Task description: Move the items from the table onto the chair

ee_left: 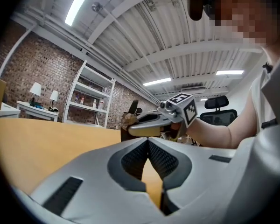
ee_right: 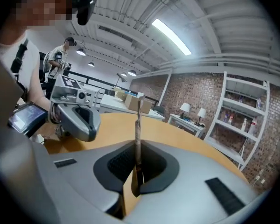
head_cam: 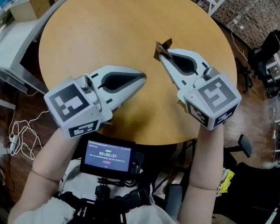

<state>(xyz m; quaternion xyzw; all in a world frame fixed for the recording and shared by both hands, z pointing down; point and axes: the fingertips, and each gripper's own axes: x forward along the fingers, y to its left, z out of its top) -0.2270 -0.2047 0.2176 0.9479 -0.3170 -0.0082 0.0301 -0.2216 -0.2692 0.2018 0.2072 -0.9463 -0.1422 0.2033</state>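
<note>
Brown and wafer-thin, the flat piece (head_cam: 164, 45) sits clamped edge-up in the right tongs (head_cam: 161, 55) above the middle of the table (head_cam: 84, 36) in the head view; the left tongs (head_cam: 141, 78), nearer the table's front rim, are clenched on nothing. Best, I judge, to hold that pinch firm and lift clear of the table before carrying off. Left gripper view: the wooden table top looks bare and smooth. Right gripper view: brick wall (ee_right: 196, 90) and shelving (ee_right: 245, 120) stand beyond the table
</note>
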